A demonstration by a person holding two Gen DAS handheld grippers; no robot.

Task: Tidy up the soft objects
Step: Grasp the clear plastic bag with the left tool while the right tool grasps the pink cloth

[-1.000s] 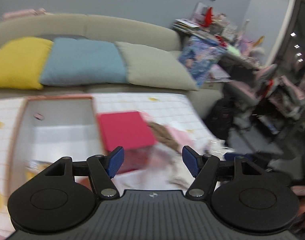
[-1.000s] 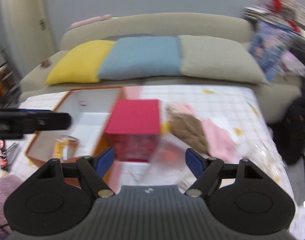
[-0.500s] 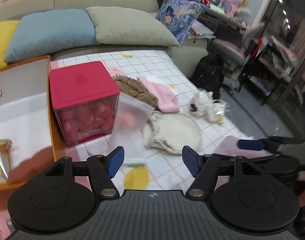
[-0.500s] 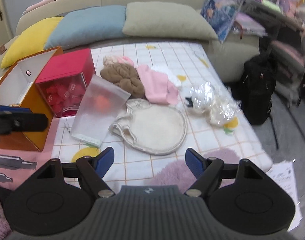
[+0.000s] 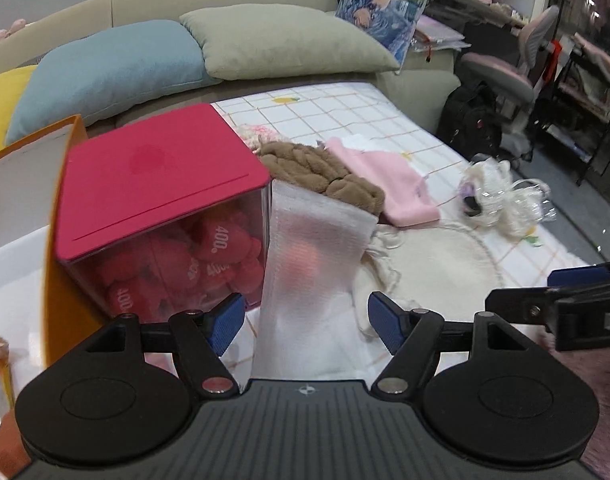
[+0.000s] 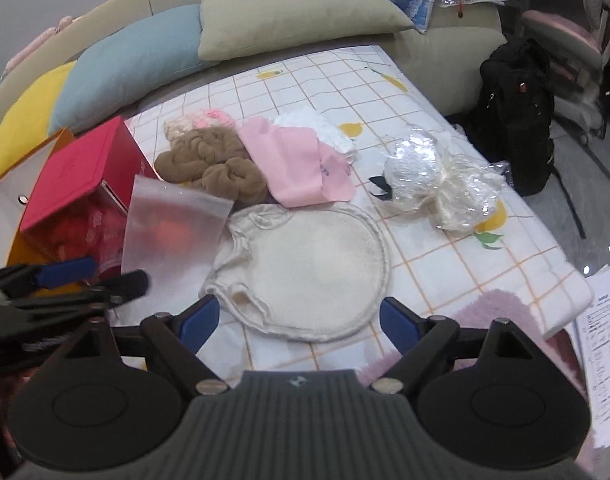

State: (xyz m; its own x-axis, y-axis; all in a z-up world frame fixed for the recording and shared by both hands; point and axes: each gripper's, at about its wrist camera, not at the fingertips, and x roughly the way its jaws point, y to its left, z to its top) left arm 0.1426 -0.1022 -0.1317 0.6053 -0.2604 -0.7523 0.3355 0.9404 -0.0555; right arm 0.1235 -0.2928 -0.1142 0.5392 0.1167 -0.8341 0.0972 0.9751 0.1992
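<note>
On the checked cover lie a frosted zip bag [image 5: 305, 264] [image 6: 173, 220], a round cream cloth bag [image 5: 437, 268] [image 6: 313, 268], a brown plush braid [image 5: 321, 172] [image 6: 213, 164] and a pink cloth [image 5: 389, 184] [image 6: 297, 164]. My left gripper [image 5: 305, 318] hangs over the near end of the frosted bag, its jaws opening, pads touching nothing. My right gripper [image 6: 299, 322] hovers over the near edge of the cream bag, jaws also opening and empty. The two grippers are side by side.
A red-lidded clear box [image 5: 153, 184] of red plush hearts leans against an orange box [image 5: 61, 280] on the left. A crinkled clear plastic bundle [image 6: 437, 176] lies at the right. Sofa cushions [image 6: 289, 8] line the back; a purple rug [image 6: 501, 312] and papers [image 6: 609, 320] lie near right.
Both grippers have come down and forward toward the cover, so the frosted bag and cream bag now fill the near view. Both pairs of jaws stand slightly wider.
</note>
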